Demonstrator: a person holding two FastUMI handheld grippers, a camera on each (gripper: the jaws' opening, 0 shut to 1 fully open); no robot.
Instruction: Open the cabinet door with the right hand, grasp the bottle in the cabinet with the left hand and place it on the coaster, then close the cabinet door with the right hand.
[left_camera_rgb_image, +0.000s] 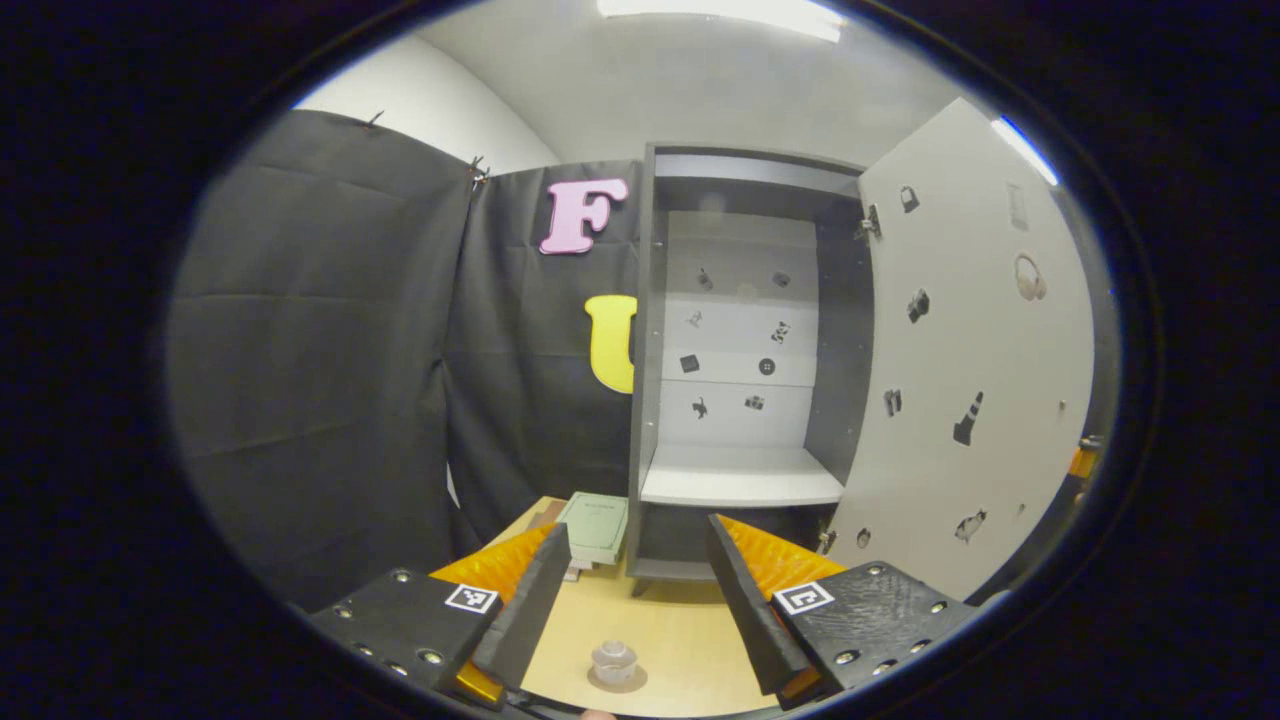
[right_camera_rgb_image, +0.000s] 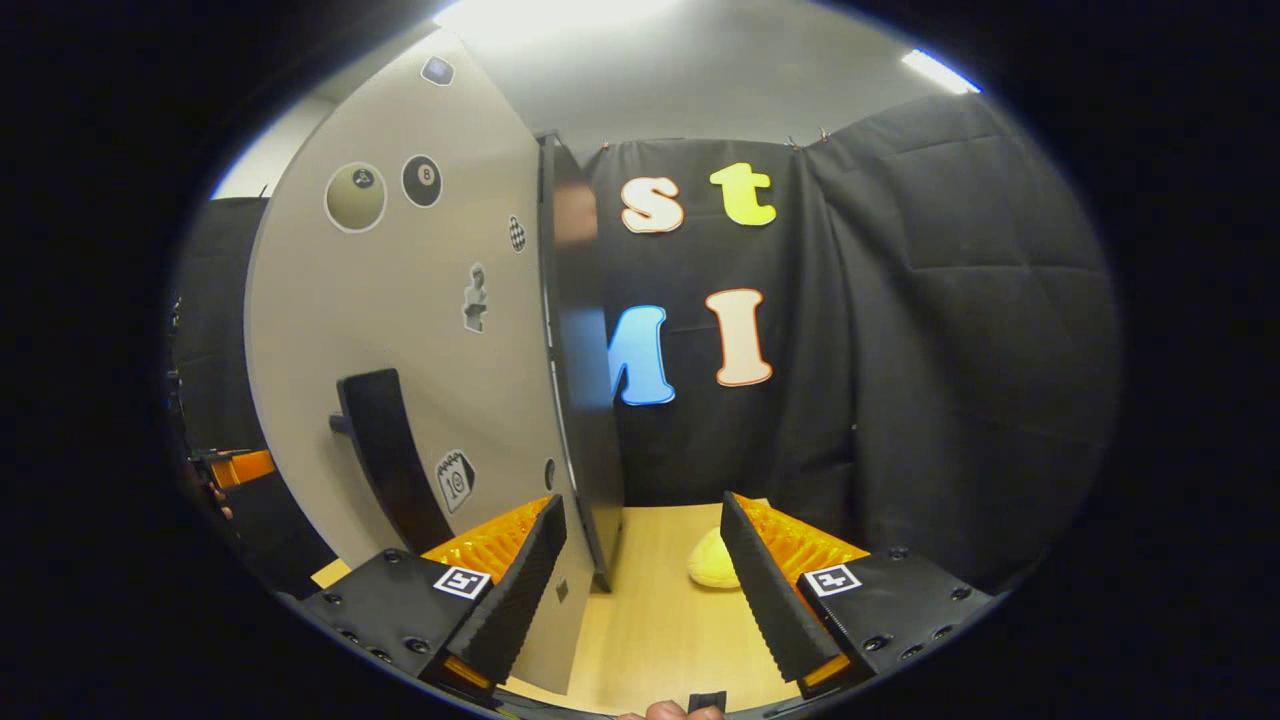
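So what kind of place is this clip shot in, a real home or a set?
Most likely a staged recording booth, not a home. Black cloth hangs as walls, a small sticker-covered cabinet stands on a light wooden table with its door open, and a bottle on a coaster sits near the left claw.

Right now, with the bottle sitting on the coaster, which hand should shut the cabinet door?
The right gripper: it is open and sits at the open cabinet door's edge, near its handle. The left gripper faces the bottle on the table.
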